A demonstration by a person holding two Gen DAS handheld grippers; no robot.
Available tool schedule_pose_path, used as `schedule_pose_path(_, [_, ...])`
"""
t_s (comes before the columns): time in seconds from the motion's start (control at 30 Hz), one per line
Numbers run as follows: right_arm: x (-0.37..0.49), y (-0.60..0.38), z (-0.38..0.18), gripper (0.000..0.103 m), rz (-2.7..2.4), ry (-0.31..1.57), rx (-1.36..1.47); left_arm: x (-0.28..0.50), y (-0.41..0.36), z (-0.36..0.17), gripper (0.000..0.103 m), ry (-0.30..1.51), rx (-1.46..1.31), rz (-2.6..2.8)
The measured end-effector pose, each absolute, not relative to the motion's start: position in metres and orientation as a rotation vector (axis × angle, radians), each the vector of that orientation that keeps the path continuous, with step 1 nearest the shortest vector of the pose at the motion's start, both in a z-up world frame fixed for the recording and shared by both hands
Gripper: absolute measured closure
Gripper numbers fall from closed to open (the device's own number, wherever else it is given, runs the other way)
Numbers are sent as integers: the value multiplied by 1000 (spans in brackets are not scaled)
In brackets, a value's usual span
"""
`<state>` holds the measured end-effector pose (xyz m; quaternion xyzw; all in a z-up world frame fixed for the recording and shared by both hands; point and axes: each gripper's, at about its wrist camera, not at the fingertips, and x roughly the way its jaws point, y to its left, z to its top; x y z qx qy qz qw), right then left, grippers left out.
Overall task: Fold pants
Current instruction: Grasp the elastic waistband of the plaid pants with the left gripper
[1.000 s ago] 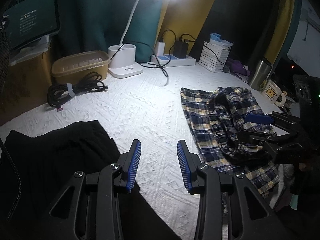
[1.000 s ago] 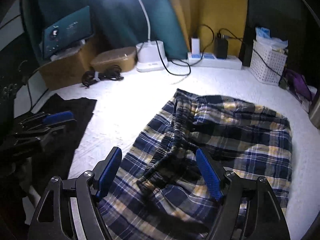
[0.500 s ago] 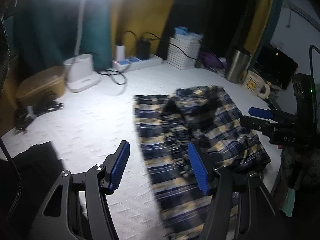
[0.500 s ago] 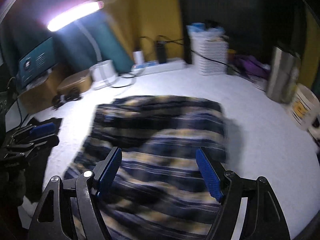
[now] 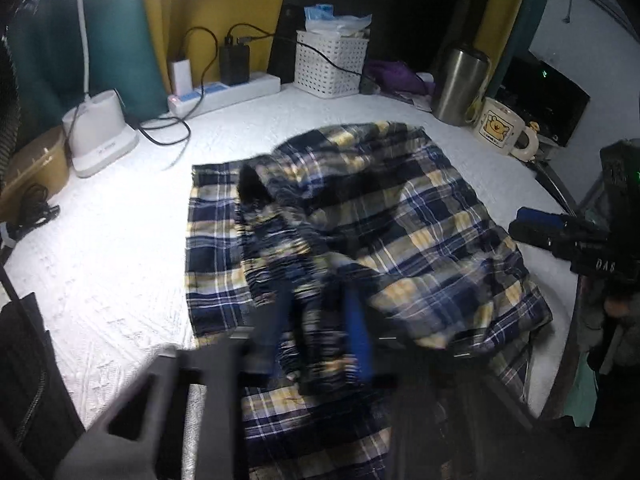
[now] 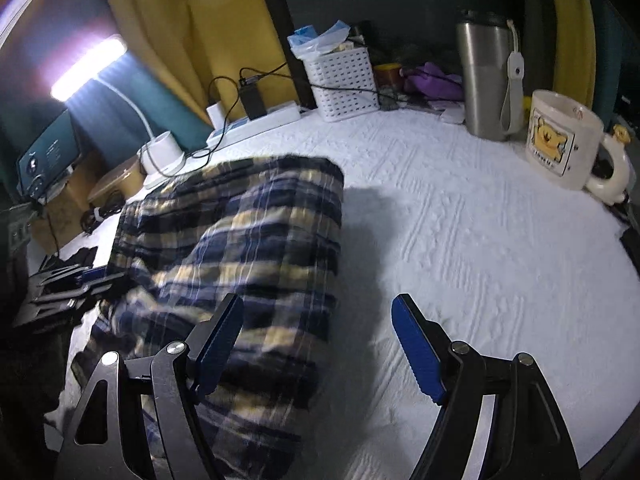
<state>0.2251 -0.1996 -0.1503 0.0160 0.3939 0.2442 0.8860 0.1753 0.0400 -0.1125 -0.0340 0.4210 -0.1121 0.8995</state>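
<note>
Item: plaid pants (image 5: 400,232), navy, yellow and white check, lying crumpled in a loose heap on the white textured tabletop (image 5: 120,248), toward its right half; the near edge runs to the front rim.

Left gripper (image 5: 320,320): blurred, low over the near middle of the heap. A bunched ridge of cloth sits between its blue pads; jaws look narrowed, but you cannot tell whether they have bitten down.

Right gripper (image 6: 318,344): jaws wide, holding nothing; left pad over the right edge of the pants, right pad above bare tabletop.

Step, as judged: gathering the heap to spread it flat before any fold.

Handling notes: take a hem or the waistband, not a mid-cloth ridge, or you will drag several layers together. Set your right gripper on the opposite edge and draw the two apart until the legs lie flat. Soft cotton will slide easily on this cover.

Hazards: bear mug (image 6: 560,140) and steel tumbler (image 6: 486,80) stand to the right; power strip (image 5: 224,94) and cables behind. Keep the spread short of them.
</note>
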Motion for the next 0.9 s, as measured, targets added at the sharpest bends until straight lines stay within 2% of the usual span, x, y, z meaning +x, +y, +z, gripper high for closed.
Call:
schedule_pose_path(0.07, [219,-194,-157,43,529,841,23,174,42,-112,94,866,-64,-223])
schedule_pose_path(0.33, [197,-182,-154,44,542,820,-10,167,52,-88,96,803,-27,-193])
schedule_pose_path(0.4, [194,-180,-158,49,529,825,-21,168,56,-89,96,804,-29,-185])
schedule_pose_path(0.47, [190,-179,-164,63,508,832,-34,171,61,-94,96,819,-38,-180])
schedule_pose_path(0.53, [185,-177,-171,68,514,846,-43,171,65,-100,96,828,-47,-177])
schedule_pose_path(0.9, [153,-174,-178,69,476,821,-147,177,76,-118,96,838,-50,-160])
